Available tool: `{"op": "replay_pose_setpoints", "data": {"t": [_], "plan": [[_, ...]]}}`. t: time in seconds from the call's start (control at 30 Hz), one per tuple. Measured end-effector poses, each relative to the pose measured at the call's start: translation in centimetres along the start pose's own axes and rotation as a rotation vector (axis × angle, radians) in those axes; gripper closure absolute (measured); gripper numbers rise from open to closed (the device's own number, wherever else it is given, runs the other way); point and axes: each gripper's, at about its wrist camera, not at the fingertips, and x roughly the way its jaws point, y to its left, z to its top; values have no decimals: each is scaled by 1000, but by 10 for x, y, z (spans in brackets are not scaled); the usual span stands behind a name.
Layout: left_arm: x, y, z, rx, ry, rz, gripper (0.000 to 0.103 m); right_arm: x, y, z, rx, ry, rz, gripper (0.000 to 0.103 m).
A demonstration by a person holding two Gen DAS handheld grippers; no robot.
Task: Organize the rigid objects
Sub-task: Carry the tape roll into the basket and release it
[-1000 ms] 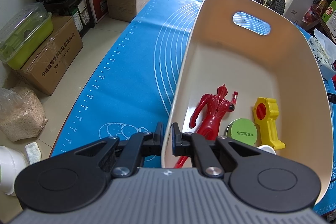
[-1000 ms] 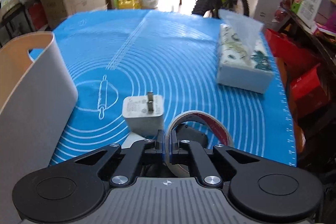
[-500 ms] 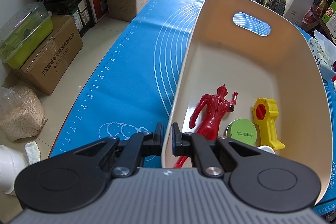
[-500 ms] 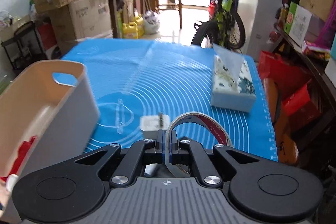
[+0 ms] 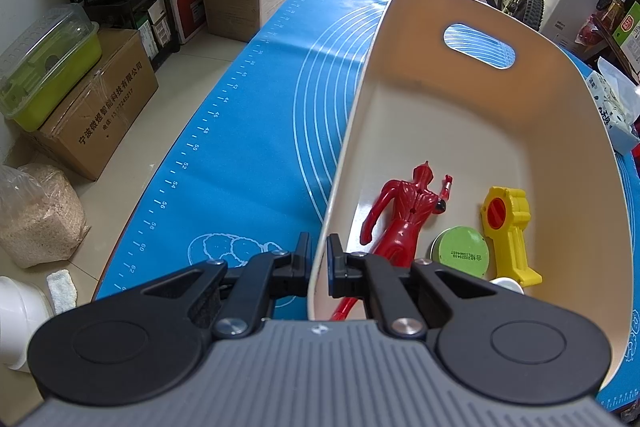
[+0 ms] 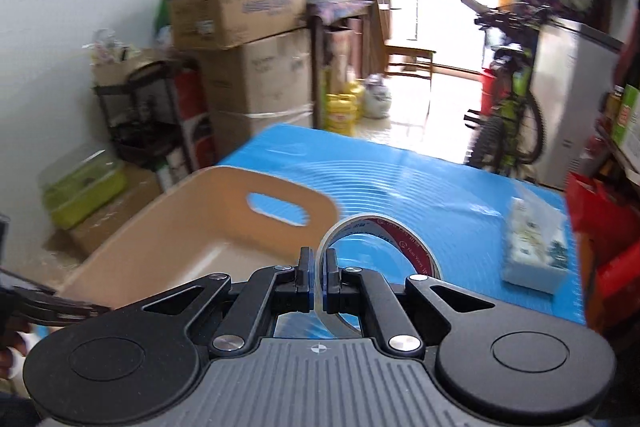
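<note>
Cream bin [image 5: 460, 131] wall sat clamped in the left tool [image 5: 318, 259] at lower centre; the right tool [image 6: 318, 267] gripped a tape roll [image 6: 384, 239] there.

A cream plastic bin [image 5: 472, 115] is sitting on the blue mat-covered table [image 5: 248, 147], holding a red toy figure [image 5: 404, 211] lying left of a round green tin [image 5: 460, 255] and a yellow plastic toy [image 5: 508, 227].

Cream bin [image 5: 460, 115] holds red figure [image 5: 404, 215], yellow toy [image 5: 510, 227], on white-lined blue mat [image 5: 248, 147].
</note>
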Motion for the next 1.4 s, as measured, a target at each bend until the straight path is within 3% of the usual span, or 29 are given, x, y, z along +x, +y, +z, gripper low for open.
{"op": "replay_pose_setpoints", "data": {"t": [0.17,0.37,0.8,0.87,0.97,1.07,1.23,1.4], "plan": [[0,0,0,-1,-1,0,94,23,39,-7,-52,54,90,88],[0,0,0,1,-1,2,94,50,74,-21,-110,134,136,89],[-1,0,0,1,0,3,94,83,98,-43,-159,299,130,89],[0,0,0,2,0,4,94,78,90,-40,-131,284,127,80],[0,0,0,1,0,4,94,67,69,-33,-74,242,111,58],[0,0,0,2,0,3,94,52,45,-22,-25,196,73,45],[-1,1,0,1,-1,2,94,27,0,-5,38,125,-2,30],[0,1,0,0,0,2,94,23,-49,-4,105,114,-104,28]]}}
